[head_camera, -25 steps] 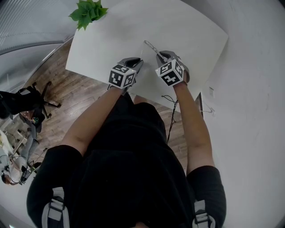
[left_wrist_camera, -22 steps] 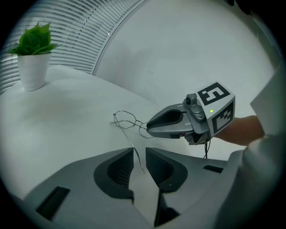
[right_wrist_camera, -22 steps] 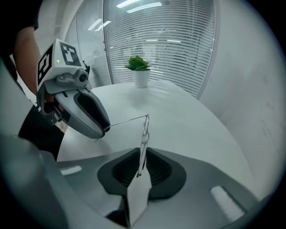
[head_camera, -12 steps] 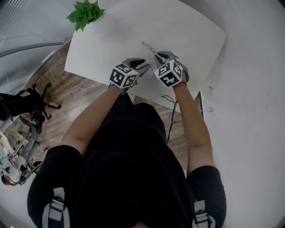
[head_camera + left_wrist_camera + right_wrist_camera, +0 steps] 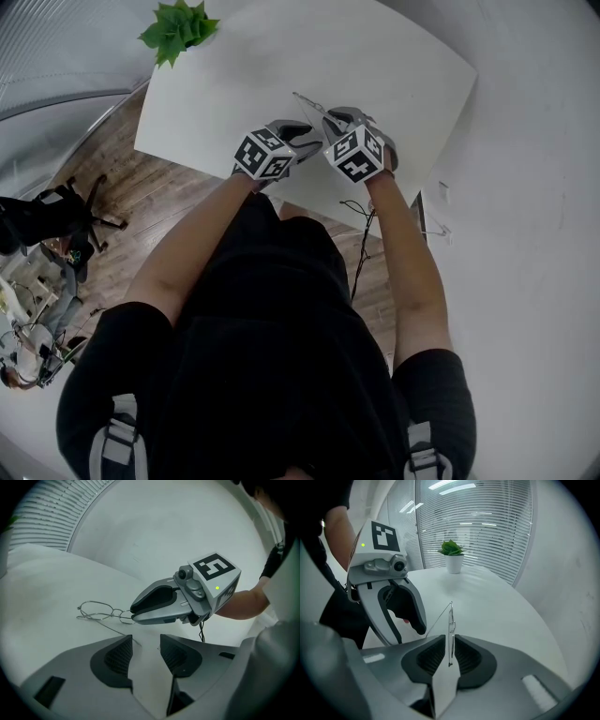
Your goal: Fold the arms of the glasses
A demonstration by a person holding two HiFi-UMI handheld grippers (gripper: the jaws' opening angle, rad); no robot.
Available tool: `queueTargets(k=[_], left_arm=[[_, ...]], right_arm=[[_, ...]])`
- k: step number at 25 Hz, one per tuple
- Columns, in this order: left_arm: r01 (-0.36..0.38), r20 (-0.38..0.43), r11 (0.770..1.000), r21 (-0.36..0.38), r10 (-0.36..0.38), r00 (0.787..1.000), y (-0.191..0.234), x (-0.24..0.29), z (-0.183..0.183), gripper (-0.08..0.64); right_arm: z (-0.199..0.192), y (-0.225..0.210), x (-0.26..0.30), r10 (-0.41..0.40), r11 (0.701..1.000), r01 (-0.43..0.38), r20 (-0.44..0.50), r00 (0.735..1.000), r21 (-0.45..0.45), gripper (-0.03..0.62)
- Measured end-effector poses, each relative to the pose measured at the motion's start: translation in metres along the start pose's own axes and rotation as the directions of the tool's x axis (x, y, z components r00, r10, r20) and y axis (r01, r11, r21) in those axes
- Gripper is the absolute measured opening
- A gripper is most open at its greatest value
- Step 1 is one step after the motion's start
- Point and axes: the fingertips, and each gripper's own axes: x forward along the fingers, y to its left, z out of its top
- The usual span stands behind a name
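Note:
Thin wire-framed glasses (image 5: pixel 307 101) (image 5: pixel 101 611) are at the near part of the white table (image 5: pixel 244 66). My right gripper (image 5: pixel 333 120) (image 5: pixel 133 614) (image 5: pixel 449 644) grips them at one lens end. The frame stands edge-on between its pads, and its jaws are opening slightly. One thin arm (image 5: pixel 117 630) runs from the frame towards my left gripper (image 5: pixel 305 141) (image 5: pixel 146 641) (image 5: pixel 417 625). That gripper sits close beside the right one, just short of the arm's tip. Its jaws are opening and nothing is between them.
A small potted plant (image 5: pixel 180 26) (image 5: pixel 451 555) stands at the table's far left corner. The table's near edge (image 5: pixel 309 202) lies just under both hands, with a dangling cable (image 5: pixel 361 234) below it. A wall of blinds (image 5: pixel 487 527) is behind the table.
My left gripper has moved right, up close to the right gripper, and its jaws have parted. The right gripper has stayed in place with the glasses.

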Motion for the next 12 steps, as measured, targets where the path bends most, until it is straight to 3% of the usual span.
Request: queueTargets(k=[8,12], left_arm=[[0.031,-0.033,0.999,0.034,-0.03,0.999,-0.003,0.004,-0.004,0.189],[0.05,-0.039,0.997,0.058,-0.047,0.998,-0.007,0.006,-0.005,0.198]], right_arm=[[0.009,0.007,0.002,0.073,0.996,-0.075,0.033,0.997,0.041,0.155],[0.007,0.014,0.003,0.104,0.994,-0.104,0.019,0.994,0.013,0.197]])
